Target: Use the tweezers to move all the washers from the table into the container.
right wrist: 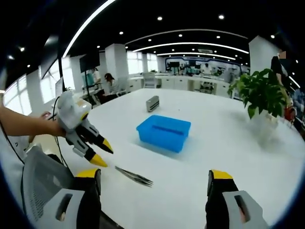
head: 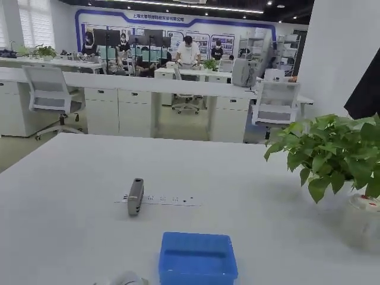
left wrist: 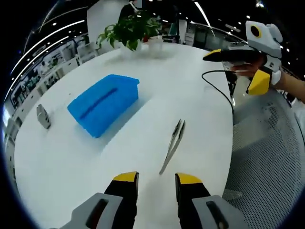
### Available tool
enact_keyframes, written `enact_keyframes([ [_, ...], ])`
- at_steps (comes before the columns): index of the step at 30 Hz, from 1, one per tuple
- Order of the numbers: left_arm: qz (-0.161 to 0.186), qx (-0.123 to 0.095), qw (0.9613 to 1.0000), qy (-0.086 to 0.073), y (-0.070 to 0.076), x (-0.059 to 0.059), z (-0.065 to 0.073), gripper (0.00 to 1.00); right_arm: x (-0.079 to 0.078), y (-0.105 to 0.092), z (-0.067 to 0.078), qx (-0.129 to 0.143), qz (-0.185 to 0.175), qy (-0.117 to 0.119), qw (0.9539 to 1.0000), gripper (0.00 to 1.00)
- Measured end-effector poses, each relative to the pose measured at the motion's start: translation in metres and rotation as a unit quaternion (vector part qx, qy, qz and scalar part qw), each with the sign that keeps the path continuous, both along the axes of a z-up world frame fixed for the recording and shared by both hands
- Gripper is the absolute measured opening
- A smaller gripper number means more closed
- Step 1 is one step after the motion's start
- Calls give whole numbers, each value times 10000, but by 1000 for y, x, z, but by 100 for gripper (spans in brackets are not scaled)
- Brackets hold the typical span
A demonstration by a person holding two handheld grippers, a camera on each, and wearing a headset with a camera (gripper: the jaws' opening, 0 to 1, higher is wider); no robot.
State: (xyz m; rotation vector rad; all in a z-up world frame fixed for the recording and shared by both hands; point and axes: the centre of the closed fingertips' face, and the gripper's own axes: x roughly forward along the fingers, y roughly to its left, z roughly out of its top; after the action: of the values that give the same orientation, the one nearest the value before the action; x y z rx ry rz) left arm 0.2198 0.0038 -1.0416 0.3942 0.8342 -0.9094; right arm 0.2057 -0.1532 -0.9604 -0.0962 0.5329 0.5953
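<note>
Open-plan office with rows of desks [head: 119, 89] behind; work surface is a white counter [head: 71, 178] with a potted plant [head: 332, 148] at the right of the head view.

1. Container: the blue container [head: 198, 258] sits at lower centre of the head view, empty as far as can be seen.
2. Washers: a row of dark specks [head: 169, 199] lies at centre frame, just right of a grey block [head: 135, 196]. They are too small to confirm as washers.
3. Tweezers: the tweezers [left wrist: 173, 145] lie flat on the counter, lower centre of the left gripper view, to the right of the container and apart from it.
4. Left gripper [left wrist: 157, 179]: jaws spread with a moderate gap, holding nothing. The near end of the tweezers lies just above that gap; their long axis runs up the frame, leaning slightly right, roughly in line with the jaws.
5. Right gripper [right wrist: 154, 175]: jaws spread wide, holding nothing. It is held well apart from the tweezers, which lie crosswise, left of centre in its view.

Judgement: the left gripper is the nearer; pickup has not yet been made
</note>
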Motion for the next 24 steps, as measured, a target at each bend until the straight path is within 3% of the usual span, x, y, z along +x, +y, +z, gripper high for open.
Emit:
enact_keyframes([
  [2, 251, -183, 9995, 53, 6, -5, 7, 40, 1, -1, -1, -18, -45, -45, 10000, 96],
  [4, 634, -388, 9971, -188, 14, -6, 19, 48, 1, -2, -3, -14, -64, -2, 10000, 99],
  [7, 1274, -765, 9882, -359, 30, -14, 39, 56, 2, -1, -3, 28, -73, 15, 10000, 99],
  [11, 1787, -902, 9781, -571, 48, -22, 58, 65, 4, -1, -5, -8, -68, 13, 10000, 99],
  [13, 2105, -1019, 9698, -688, 56, -25, 68, 70, 5, -2, -5, 7, -82, 18, 10000, 99],
  [16, 2509, -1051, 9567, -1034, 69, -29, 84, 80, 5, -3, -5, 96, -111, 42, 9999, 99],
  [17, 2556, -1055, 9547, -1097, 71, -29, 86, 80, 5, -3, -5, 113, -125, 41, 9998, 99],
  [18, 2752, -1065, 9464, -1312, 78, -28, 91, 82, 5, -3, -5, 118, -129, 47, 9998, 99],
  [19, 2861, -1071, 9419, -1397, 82, -28, 92, 85, 5, -4, -5, 128, -139, 56, 9998, 99],
  [22, 3173, -1140, 9300, -1464, 92, -31, 90, 90, 5, -5, -6, 162, -164, 74, 9997, 99],
  [23, 3222, -1128, 9281, -1483, 94, -31, 89, 93, 5, -5, -5, 172, -170, 66, 9997, 99],
  [24, 3345, -1099, 9232, -1543, 98, -32, 89, 96, 6, -5, -5, 185, -176, 68, 9997, 99],
])
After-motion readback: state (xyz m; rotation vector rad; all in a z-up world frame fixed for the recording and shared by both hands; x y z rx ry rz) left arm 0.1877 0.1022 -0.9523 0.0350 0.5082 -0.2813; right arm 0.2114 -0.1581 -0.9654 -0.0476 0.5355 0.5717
